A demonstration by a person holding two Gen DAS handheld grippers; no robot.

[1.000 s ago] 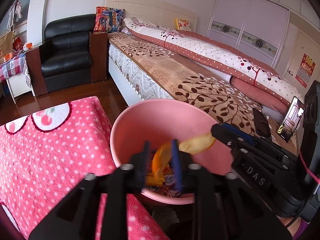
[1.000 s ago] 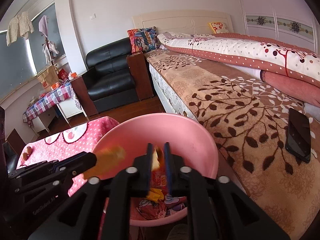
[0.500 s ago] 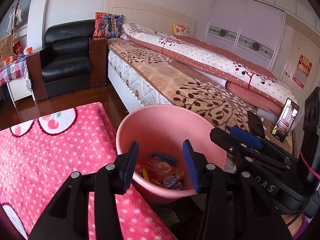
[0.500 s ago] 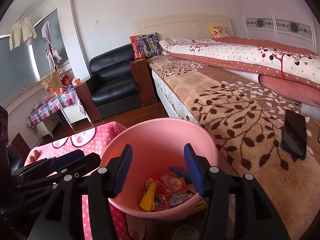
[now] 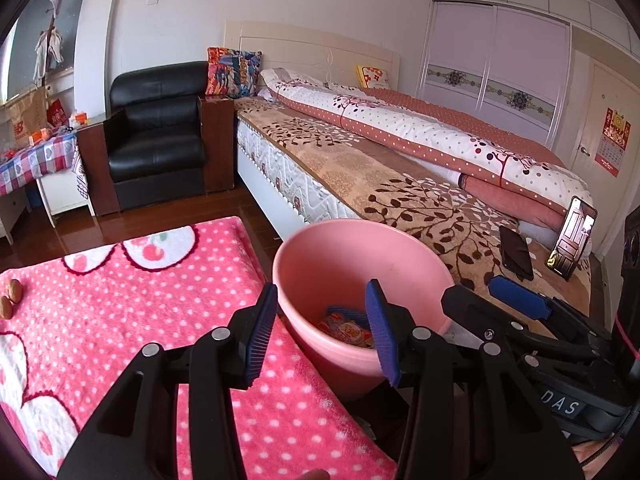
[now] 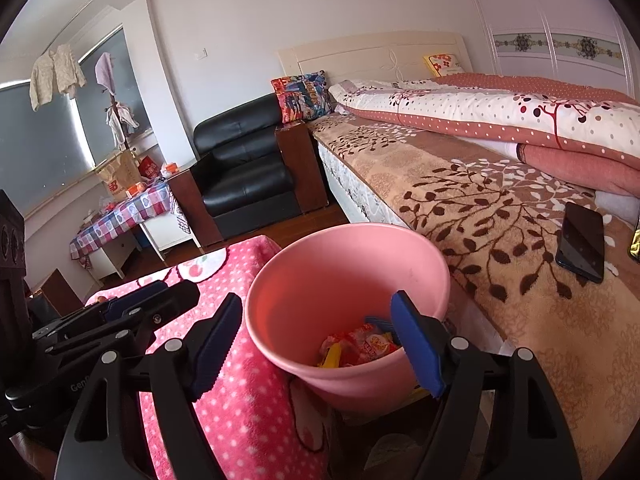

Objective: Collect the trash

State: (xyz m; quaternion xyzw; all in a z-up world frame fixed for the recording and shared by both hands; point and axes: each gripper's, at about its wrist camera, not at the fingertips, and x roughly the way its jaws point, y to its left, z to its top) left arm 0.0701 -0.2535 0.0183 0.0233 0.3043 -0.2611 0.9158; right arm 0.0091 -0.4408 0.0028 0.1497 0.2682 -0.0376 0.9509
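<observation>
Between the pink spotted blanket (image 5: 120, 320) and the bed (image 5: 380, 168) sits a pink bucket (image 5: 320, 272), and that's where the trash is: a small heap of snack wrappers (image 6: 360, 346) at the bottom, mostly red and orange with a yellow piece poking out (there's a blue bit too, but I can't tell what it is). From the left wrist camera only a sliver of the wrappers shows over the near rim.

Left gripper (image 5: 322, 330) hangs just above the bucket's near rim with its jaws spread wide, nothing between the blue pads (image 5: 260, 336). Right gripper (image 6: 318, 346) is the same deal, jaws wide apart and empty, held over the near side of the bucket so the rim and the wrappers show between its fingers. Each camera catches the other gripper off to the side, so they're close together, the left one over the blanket edge and the right one on the bed side.

Over on the blanket's far left there are two small brown nut-looking things (image 5: 10, 298), well apart from the bucket. On the brown leaf-pattern bedspread (image 6: 500, 220) lies a dark phone (image 6: 582, 242), with a second phone (image 5: 572, 244) propped upright just beside it. Farther back there's a black armchair (image 5: 156, 136) against the wall next to the bed.
</observation>
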